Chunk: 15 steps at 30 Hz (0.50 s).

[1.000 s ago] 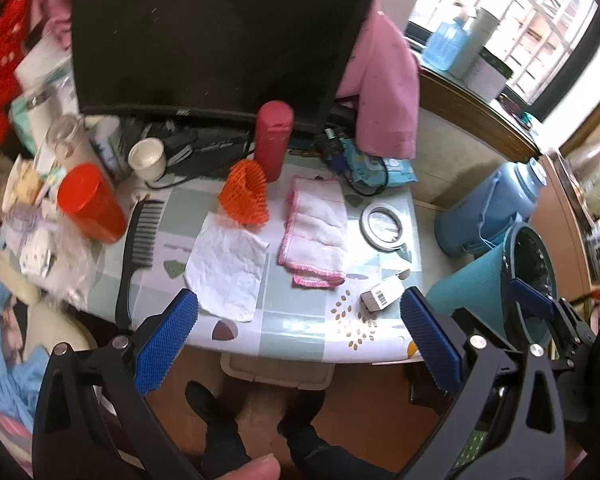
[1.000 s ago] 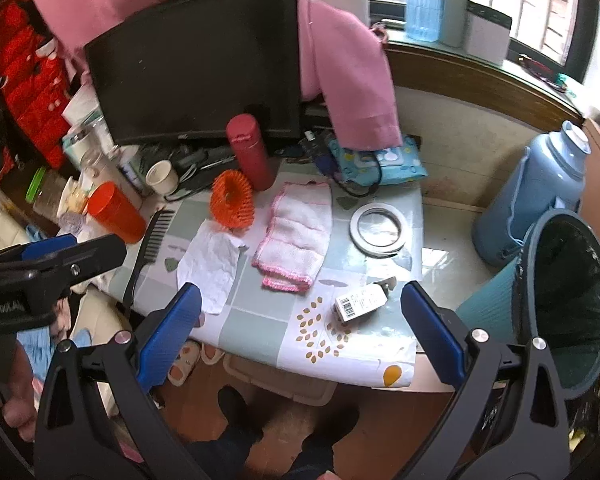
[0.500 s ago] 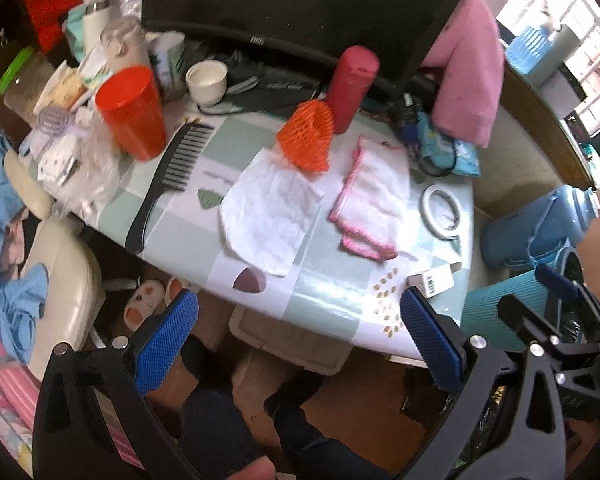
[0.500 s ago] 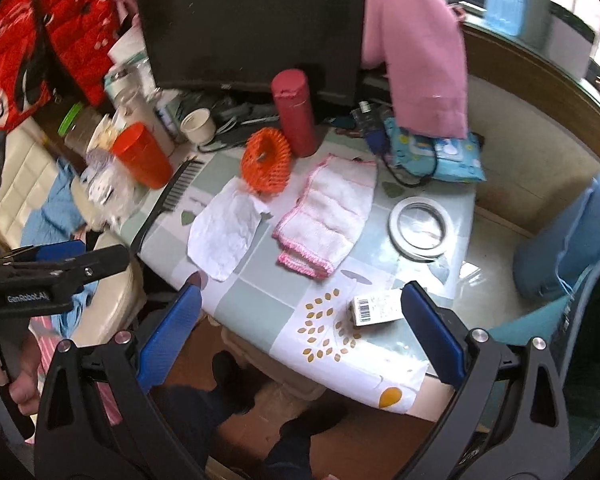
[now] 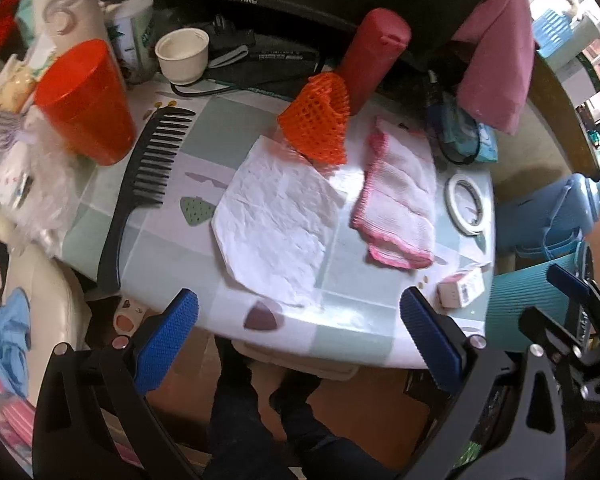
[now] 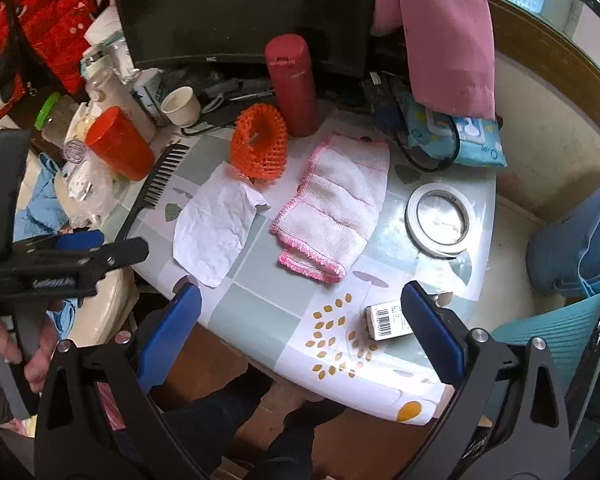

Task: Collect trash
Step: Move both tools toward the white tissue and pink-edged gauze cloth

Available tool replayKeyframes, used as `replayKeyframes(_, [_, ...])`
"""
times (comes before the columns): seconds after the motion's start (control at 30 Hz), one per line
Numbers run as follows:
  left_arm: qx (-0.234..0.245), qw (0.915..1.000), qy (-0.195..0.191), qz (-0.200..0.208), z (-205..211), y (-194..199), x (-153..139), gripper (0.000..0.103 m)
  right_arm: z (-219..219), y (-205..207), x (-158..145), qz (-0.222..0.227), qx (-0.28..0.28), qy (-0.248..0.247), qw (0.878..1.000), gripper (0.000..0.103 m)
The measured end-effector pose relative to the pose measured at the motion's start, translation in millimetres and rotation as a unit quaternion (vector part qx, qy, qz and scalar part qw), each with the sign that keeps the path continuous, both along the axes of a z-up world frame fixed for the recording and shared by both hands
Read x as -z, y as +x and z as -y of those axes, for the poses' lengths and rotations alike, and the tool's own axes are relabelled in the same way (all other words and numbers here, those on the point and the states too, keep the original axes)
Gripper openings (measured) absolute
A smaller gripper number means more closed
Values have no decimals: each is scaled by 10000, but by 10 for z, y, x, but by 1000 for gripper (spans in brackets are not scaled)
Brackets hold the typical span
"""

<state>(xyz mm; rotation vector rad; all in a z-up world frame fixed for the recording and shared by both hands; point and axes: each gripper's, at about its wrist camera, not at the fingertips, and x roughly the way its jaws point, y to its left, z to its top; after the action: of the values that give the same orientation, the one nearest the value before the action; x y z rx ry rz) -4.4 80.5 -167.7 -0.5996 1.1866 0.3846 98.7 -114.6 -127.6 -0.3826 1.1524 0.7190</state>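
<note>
Three bits of likely trash lie on the table (image 6: 260, 312): a crumpled white tissue (image 5: 278, 220) near the front edge, an orange foam net (image 5: 318, 120) touching the tissue's far corner, and a small barcoded box (image 6: 388, 318) by the right front edge. In the right wrist view the tissue (image 6: 216, 224) sits left of a pink-edged cloth (image 6: 334, 208), and the net (image 6: 260, 148) stands just in front of a red flask (image 6: 292, 84). A tape roll (image 6: 438, 214) lies right of the cloth, apart from it. A black comb (image 5: 140, 184) lies along the table's left side, beside an orange cup (image 5: 82, 100). A white cup (image 5: 182, 56) and a dark monitor (image 6: 240, 8) stand at the back, with a pink garment (image 6: 444, 36) hanging over the monitor's right side. A teal bin (image 5: 524, 304) stands off the table's right edge, next to a blue jug (image 5: 556, 216).

The left claw (image 5: 298, 336) hangs over the table's front edge with its blue pads spread wide, holding nothing; the tissue lies just beyond the gap. The right claw (image 6: 300, 328) hovers likewise at the front edge, spread wide and empty, its right pad just beside the box. In the left wrist view the box (image 5: 462, 290) lies just past the right pad.
</note>
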Motion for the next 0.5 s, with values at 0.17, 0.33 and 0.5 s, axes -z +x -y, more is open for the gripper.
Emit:
replayKeyframes(0.17, [218, 9996, -93, -176, -216, 189, 266, 98, 53, 21, 146, -128, 501, -112, 9986, 99])
replayKeyframes(0.33, [558, 9979, -50, -334, -321, 378, 494, 98, 272, 33, 355, -253, 1084, -210, 9936, 99])
replayKeyframes(0.5, [848, 9953, -34, -464, -306, 487, 695, 98, 469, 118, 576, -363, 1626, -210, 9858, 99])
